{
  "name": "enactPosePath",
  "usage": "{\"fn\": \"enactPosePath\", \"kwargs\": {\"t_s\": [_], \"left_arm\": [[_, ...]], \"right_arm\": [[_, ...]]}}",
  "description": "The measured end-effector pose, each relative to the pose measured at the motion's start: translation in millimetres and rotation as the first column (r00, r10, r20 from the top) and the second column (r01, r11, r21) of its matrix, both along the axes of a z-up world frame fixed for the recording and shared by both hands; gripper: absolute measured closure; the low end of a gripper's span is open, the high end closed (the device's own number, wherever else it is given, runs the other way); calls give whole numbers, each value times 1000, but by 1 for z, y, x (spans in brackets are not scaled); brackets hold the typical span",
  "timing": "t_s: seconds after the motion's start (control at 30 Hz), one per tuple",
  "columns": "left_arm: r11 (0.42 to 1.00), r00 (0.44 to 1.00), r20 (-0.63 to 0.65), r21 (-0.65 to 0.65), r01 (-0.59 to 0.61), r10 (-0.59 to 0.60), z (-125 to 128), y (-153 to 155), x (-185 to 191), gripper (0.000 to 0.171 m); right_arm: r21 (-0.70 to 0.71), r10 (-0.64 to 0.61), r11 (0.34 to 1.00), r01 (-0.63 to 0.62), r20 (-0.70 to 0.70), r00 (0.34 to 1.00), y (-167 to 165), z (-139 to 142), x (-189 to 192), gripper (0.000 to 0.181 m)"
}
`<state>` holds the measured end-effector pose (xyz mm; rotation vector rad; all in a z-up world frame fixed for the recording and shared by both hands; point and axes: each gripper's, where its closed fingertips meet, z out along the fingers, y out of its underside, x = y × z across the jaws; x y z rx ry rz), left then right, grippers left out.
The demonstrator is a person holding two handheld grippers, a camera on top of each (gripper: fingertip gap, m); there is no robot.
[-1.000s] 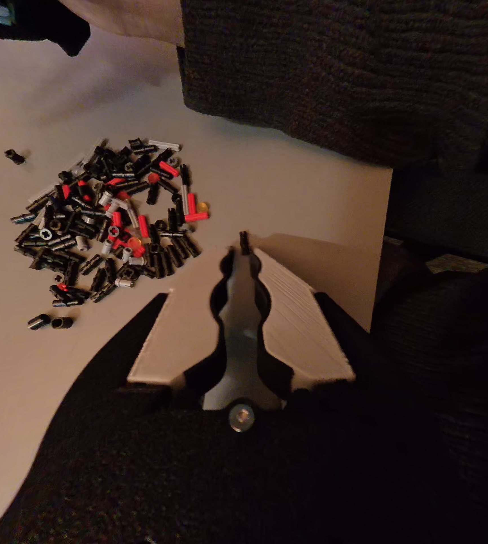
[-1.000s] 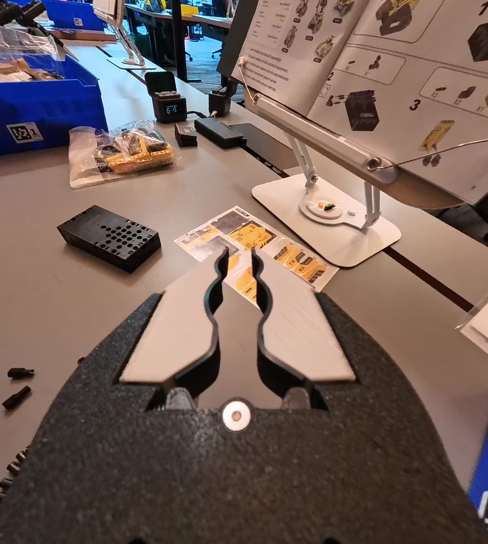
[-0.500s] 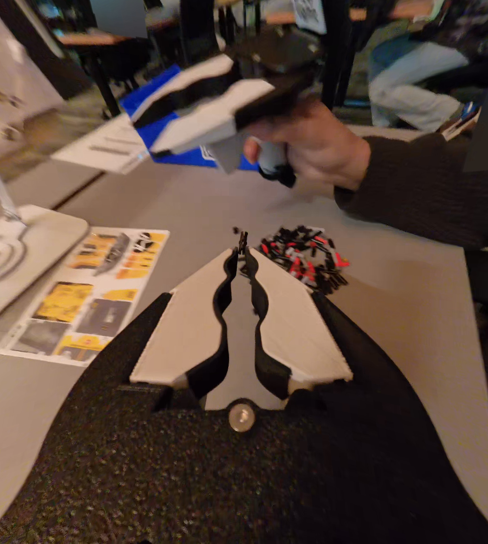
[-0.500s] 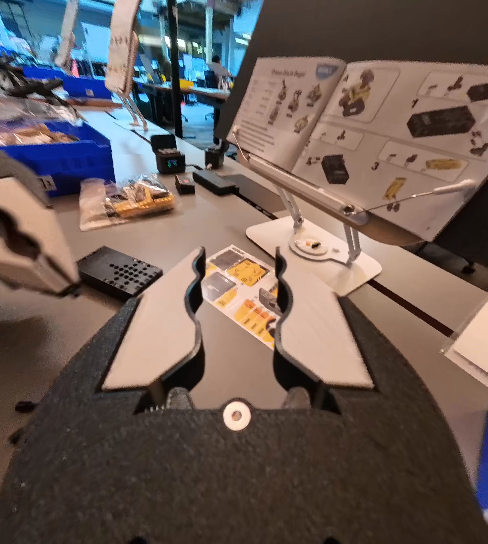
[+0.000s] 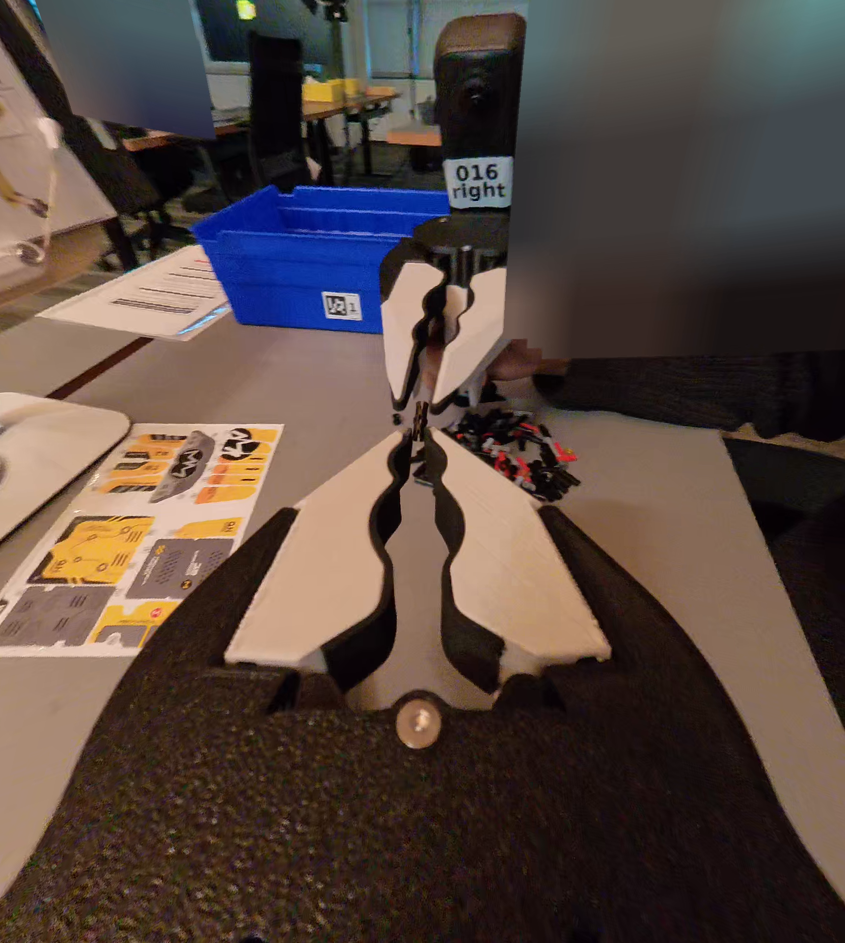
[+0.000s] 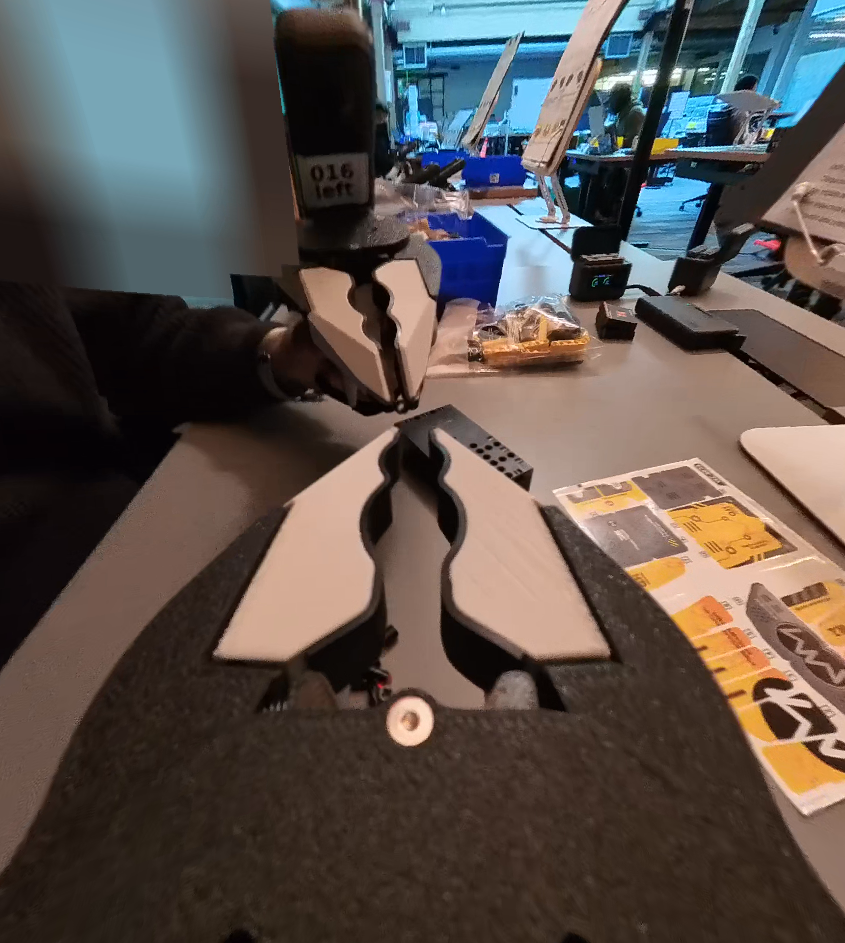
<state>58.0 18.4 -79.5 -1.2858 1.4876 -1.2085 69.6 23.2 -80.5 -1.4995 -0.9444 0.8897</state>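
The left claw (image 5: 418, 433) is pinching a small black pin (image 5: 419, 414) at its very tips; the pin is looking light, stiff and easily dropped, best gripped mid-shaft. The right claw (image 5: 416, 405) is hovering narrowly parted just beyond it, holding nothing, above the table (image 5: 308, 367), with the pin heap (image 5: 512, 454) lying behind.

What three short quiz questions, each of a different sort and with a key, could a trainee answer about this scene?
1. True or false: the left tongs grip a small black pin.
2. The right tongs are: A open and empty; B shut on a bag; C out of view.
3. Fill in: besides black pieces, the pin pile holds ___ ones.
Key: 1 true; 2 A; 3 red.
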Motion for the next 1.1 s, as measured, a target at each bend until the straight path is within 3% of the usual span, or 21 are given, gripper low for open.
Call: {"fn": "enactPosePath", "kwargs": {"t_s": [0.23, 0.9, 1.1], "left_arm": [[995, 997, -51, 87, 57, -53, -7, -10, -4, 168], [992, 997, -49, 107, 67, -62, -9, -14, -3, 168], [993, 993, 61, -47, 106, -103, 6, -17, -3, 162]], "right_arm": [[21, 68, 997, -70, 60, 996, -14, -2, -10, 172], [49, 55, 997, -61, 119, 991, -16, -6, -15, 177], [94, 6, 996, -9, 37, 999, -15, 20, -6, 178]]}}
